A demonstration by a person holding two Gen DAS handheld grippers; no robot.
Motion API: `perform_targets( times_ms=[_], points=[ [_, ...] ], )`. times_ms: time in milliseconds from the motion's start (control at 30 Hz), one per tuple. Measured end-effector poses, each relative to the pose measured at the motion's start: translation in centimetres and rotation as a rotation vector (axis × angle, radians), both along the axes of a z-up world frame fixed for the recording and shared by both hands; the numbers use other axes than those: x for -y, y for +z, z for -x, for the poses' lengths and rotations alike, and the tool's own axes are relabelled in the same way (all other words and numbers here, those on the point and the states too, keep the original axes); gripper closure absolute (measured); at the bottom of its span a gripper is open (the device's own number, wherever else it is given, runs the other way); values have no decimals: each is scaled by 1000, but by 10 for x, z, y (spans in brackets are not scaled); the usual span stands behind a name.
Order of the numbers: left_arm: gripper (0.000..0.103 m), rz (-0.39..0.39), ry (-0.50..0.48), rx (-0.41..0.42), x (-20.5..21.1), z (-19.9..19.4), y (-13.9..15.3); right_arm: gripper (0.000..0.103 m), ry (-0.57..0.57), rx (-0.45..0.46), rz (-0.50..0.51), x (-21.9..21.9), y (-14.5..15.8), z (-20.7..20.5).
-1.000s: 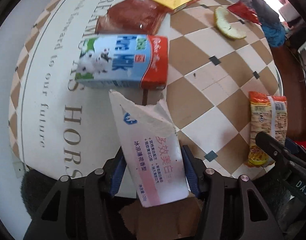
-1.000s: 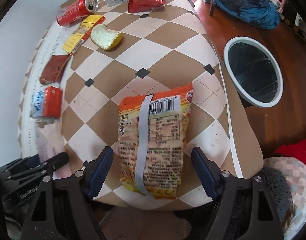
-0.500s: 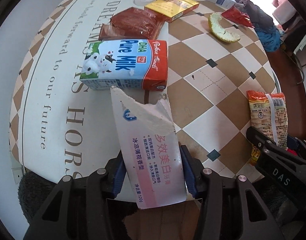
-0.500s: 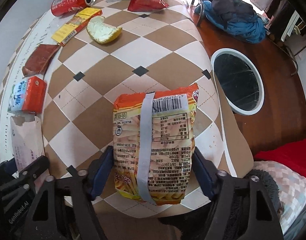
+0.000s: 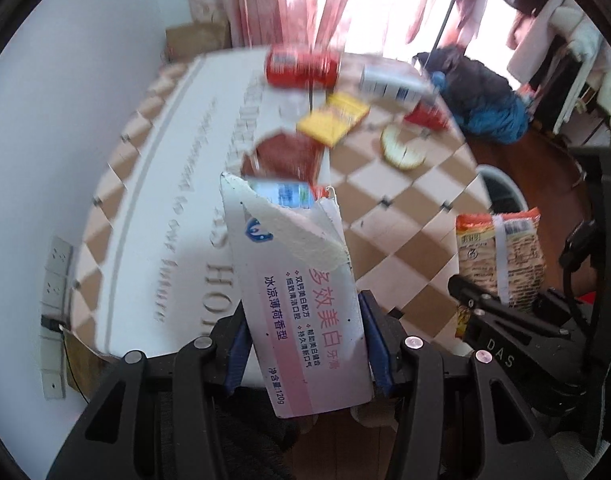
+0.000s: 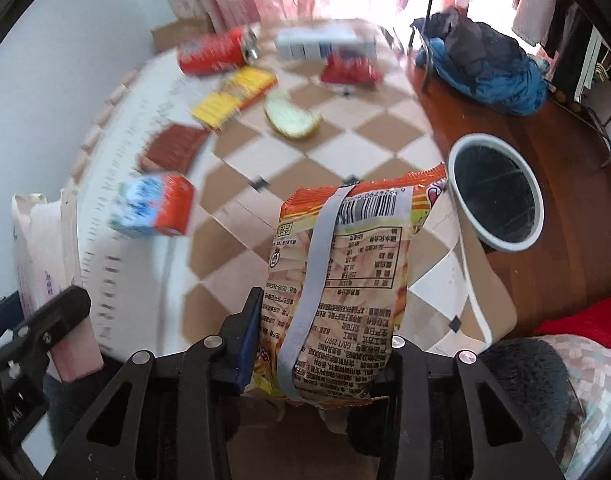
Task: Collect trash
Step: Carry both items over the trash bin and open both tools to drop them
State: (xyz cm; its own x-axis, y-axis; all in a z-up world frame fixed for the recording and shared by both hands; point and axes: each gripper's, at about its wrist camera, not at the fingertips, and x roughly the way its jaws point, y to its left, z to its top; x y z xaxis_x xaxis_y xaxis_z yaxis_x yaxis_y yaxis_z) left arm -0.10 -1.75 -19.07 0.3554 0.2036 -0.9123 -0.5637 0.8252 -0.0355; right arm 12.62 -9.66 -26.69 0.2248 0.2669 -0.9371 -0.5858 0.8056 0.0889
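Trash in both grips: my left gripper point(image 5: 301, 344) fingers clamp the torn toothpaste box point(image 5: 301, 300), right gripper point(image 6: 325, 340) fingers pinch the snack packet point(image 6: 345, 276), both lifted above the table point(image 6: 345, 152). Next I'd carry them over the bin point(image 6: 495, 196) and release.

The table point(image 6: 241, 184) wears a brown-and-white checked cloth with a lettered white border. On it lie a red can point(image 6: 215, 54), a white-and-blue carton point(image 6: 323, 42), a red wrapper point(image 6: 349, 70), a yellow box point(image 6: 233, 98), a fruit peel point(image 6: 291, 120), a brown packet point(image 6: 175, 150) and a milk carton point(image 6: 153, 204).
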Motion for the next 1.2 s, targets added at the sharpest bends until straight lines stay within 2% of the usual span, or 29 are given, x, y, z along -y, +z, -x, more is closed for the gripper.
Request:
perform_targets(
  times_ms=[167,333,467,567,667,733,767,900,1033,1100,1133,1167,1200],
  points=[
    [57,-51,-42,100,10,-14,47,62,-12,50,-126,24,61,-7],
    [57,-54,-120,174,32,-50,92,62,-51,99,-226,64,117,-33],
    [57,-37,-201,201,55,-107,109,62,-110,122,-263,107,141,-76],
    [57,-8,-272,195,76,-170,103,62,-164,145,-254,146,145,-118],
    [57,37,-345,175,100,-240,82,62,-237,139,-206,186,124,-173],
    [56,96,-398,142,117,-292,56,62,-275,123,-171,206,102,-206],
    [56,119,-416,128,124,-308,48,62,-296,105,-154,217,86,-225],
    [55,239,-469,16,146,-402,-22,62,-347,6,-109,252,22,-293],
    [53,273,-492,-86,162,-463,-80,62,-379,-80,-72,268,-44,-345],
    [49,280,-480,-142,163,-487,-110,62,-380,-121,-75,270,-73,-362],
    [40,283,-470,-168,163,-497,-124,62,-391,-140,-82,272,-85,-369],
    [28,284,-457,-186,162,-503,-132,62,-395,-157,-84,274,-97,-376],
    [21,293,-440,-200,159,-509,-142,62,-392,-181,-89,274,-109,-382]
  ],
)
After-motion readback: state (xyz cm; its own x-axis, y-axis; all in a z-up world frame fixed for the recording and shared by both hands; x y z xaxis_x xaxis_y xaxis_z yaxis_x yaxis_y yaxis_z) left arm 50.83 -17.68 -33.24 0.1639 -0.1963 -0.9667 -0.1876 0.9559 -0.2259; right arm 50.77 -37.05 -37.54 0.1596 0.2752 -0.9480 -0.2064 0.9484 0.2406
